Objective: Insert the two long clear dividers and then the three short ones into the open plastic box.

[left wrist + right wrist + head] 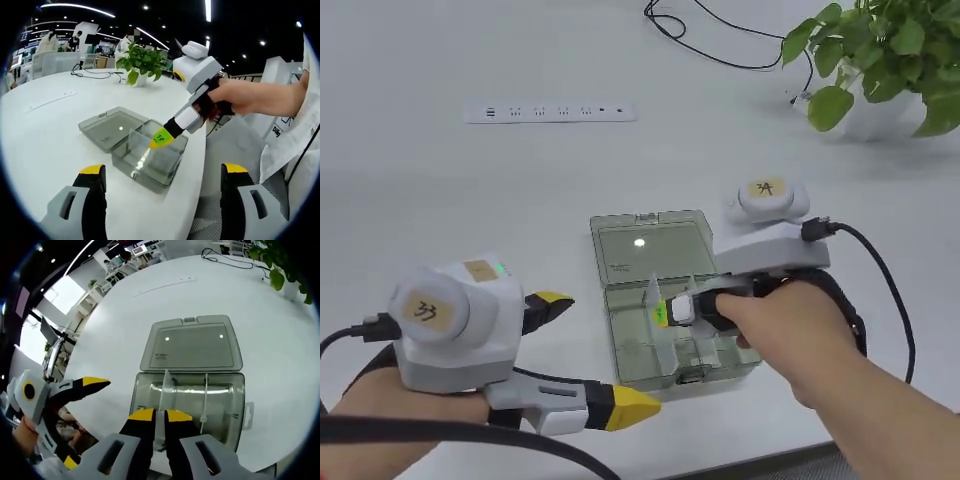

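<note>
The open clear plastic box (630, 350) lies on the white table with its lid (650, 248) folded back flat. My right gripper (665, 312) reaches into the tray from the right, shut on a thin clear divider (162, 390) that stands upright in the tray. A second divider (205, 400) stands upright further right in the tray. In the left gripper view the right gripper (161, 138) holds that divider (136, 146) over the box (165, 167). My left gripper (595, 352) hovers left of the box, jaws wide open and holding nothing.
A white power strip (550, 112) lies at the back left. At the back right stands a potted plant (880, 60), with a black cable (720, 45) beside it. The table's front edge (760, 455) runs just below the box.
</note>
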Tool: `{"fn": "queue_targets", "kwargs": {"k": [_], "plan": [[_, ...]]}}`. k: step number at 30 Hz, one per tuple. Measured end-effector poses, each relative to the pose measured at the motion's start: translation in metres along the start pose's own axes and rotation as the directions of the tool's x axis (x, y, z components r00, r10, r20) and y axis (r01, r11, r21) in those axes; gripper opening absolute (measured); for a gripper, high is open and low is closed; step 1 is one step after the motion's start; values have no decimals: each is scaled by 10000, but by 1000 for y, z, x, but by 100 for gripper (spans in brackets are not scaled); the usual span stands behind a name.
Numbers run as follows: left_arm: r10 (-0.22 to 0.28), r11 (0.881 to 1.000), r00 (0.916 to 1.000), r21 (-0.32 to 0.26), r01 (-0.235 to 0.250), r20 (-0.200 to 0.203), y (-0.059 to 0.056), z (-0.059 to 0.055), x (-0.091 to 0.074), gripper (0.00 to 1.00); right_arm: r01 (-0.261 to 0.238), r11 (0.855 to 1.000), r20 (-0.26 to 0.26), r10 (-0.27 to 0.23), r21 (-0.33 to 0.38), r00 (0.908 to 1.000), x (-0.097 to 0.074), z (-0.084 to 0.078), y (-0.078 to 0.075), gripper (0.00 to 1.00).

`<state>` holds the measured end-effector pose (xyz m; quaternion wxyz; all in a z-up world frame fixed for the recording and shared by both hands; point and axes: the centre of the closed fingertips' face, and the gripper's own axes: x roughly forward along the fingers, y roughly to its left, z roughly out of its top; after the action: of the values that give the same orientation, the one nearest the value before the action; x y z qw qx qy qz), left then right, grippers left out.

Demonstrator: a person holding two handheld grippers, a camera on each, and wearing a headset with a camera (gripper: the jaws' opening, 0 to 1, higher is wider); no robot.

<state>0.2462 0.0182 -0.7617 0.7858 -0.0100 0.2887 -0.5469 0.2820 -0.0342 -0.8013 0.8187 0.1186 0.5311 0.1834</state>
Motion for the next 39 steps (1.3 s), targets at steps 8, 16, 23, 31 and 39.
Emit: {"fn": "queue_targets", "kwargs": {"k": [8, 16, 23, 31, 39], "plan": [[8, 10000, 10000, 2, -8, -14, 0, 1, 1, 97, -219, 9996, -95, 217, -150, 9997, 8, -4, -4, 9], [50, 10000, 10000, -12, -50, -52, 1, -1, 0, 97, -338, 9993, -167, 336, -164, 9993, 14, -5, -5, 10], [103, 9999, 9999, -24, -103, -43, 1, 0, -1, 97, -434, 9989, -184, 431, -194, 9989, 17, -7, -6, 11], [214, 9998, 9998, -53, -215, -44, 1, 0, -4, 97, -884, 9961, 211, 883, 52, 9959, 9, -1, -6, 16], [415, 9991, 9991, -87, -415, -15, -1, 1, -7, 98, -1759, 9840, 822, 1729, 301, 9815, -11, 13, -4, 26]]}}
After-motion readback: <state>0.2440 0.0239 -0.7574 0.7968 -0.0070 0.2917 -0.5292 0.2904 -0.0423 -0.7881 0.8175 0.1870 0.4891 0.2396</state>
